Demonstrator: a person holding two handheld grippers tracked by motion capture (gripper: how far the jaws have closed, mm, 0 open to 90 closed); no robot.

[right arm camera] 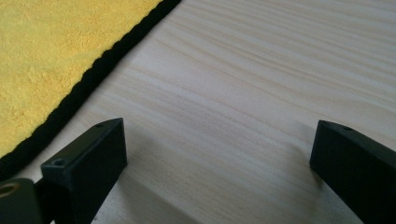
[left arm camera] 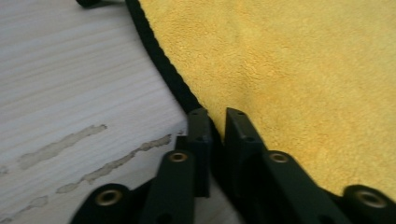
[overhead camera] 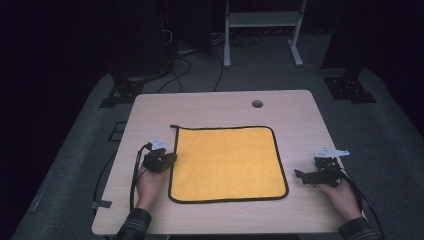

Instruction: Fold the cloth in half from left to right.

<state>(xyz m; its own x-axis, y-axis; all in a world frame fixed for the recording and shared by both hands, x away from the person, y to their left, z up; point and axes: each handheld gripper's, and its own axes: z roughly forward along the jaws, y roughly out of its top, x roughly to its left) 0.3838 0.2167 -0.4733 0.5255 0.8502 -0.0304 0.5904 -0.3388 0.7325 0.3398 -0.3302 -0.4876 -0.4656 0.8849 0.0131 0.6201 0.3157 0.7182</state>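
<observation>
- 2 hand-held grippers work at a yellow cloth (overhead camera: pixel 227 162) that lies flat on the pale wooden table (overhead camera: pixel 210 105).
- Left gripper (overhead camera: pixel 169 159), seen from above, sits at the cloth's left edge, about halfway along it, with the person's left hand (overhead camera: pixel 150 185) behind it.
- In the left gripper view its jaws are pinched together on the cloth's black hem (left arm camera: pixel 163 65), the hem running up between the 2 tips; yellow pile lies to one side, bare wood to the other.
- Right gripper (overhead camera: pixel 306 176) rests on bare table just beyond the cloth's right edge, near its lower right corner, held by the right hand (overhead camera: pixel 345 197).
- In the right gripper view its 2 jaws stand wide apart with nothing but wood grain between them; the hem (right arm camera: pixel 93 79) passes just beside 1 jaw, not touching it.
- Beyond the cloth, a round hole (overhead camera: pixel 257 104) marks the table's far side.
</observation>
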